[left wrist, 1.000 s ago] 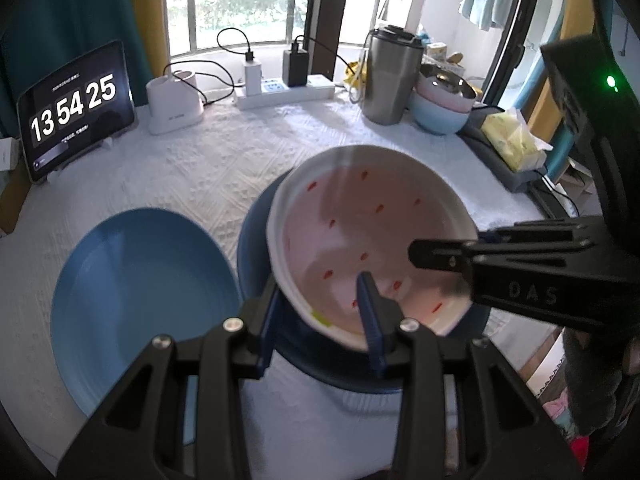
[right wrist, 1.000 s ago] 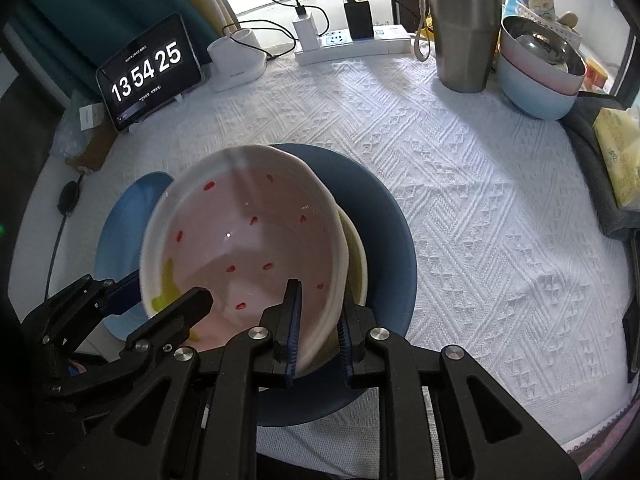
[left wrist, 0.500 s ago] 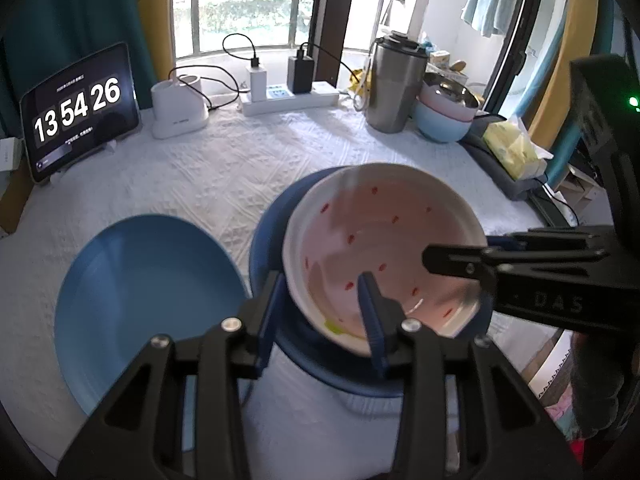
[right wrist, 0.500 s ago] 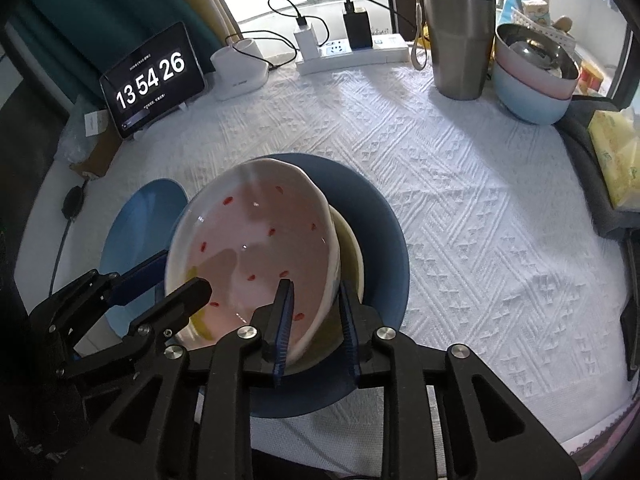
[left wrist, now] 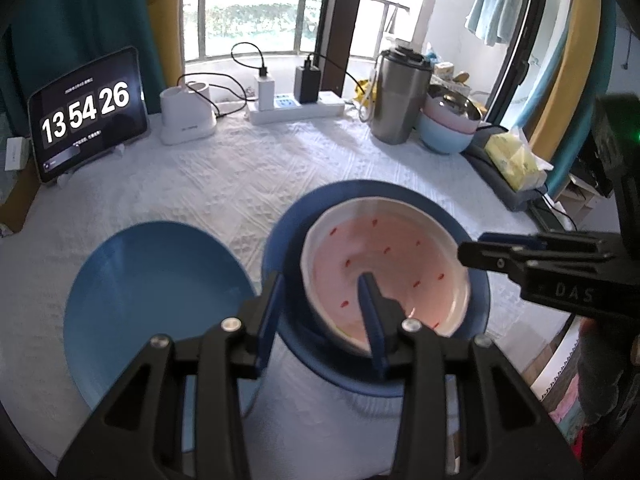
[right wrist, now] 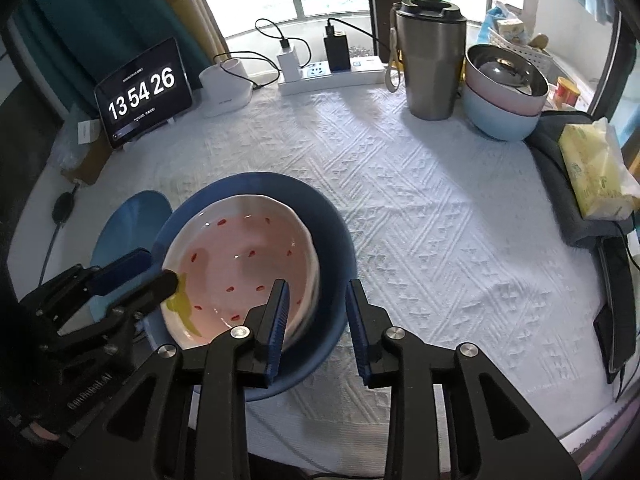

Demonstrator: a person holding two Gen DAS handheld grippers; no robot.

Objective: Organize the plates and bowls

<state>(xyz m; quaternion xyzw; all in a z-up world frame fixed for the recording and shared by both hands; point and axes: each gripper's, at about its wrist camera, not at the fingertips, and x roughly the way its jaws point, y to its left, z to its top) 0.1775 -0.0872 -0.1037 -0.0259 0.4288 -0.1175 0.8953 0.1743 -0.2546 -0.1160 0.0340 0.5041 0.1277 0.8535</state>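
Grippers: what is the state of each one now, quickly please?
Left gripper: its jaws straddle the pink strawberry bowl's rim; grip uncertain.
Right gripper: just opened, holding nothing.

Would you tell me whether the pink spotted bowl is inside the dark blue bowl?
Inside: the pink spotted bowl sits within the dark blue bowl's rim.

- A tablet [right wrist: 143, 92] leans on its stand at the far left of the desk [right wrist: 420, 216], its clock reading 13 54 26.
- Just right of it stands a white charging dock [right wrist: 226, 88], cable plugged in.
- A white power strip [right wrist: 332, 74] lies along the window edge, with a white charger [right wrist: 289, 60] and a black charger [right wrist: 337, 50] in it.
- A steel tumbler [right wrist: 432, 64] with a black lid stands upright to the right.
- A yellow tissue pack [right wrist: 596, 172] rests on a grey cloth [right wrist: 560, 184] at the right edge.
- A white textured cloth covers the desk.
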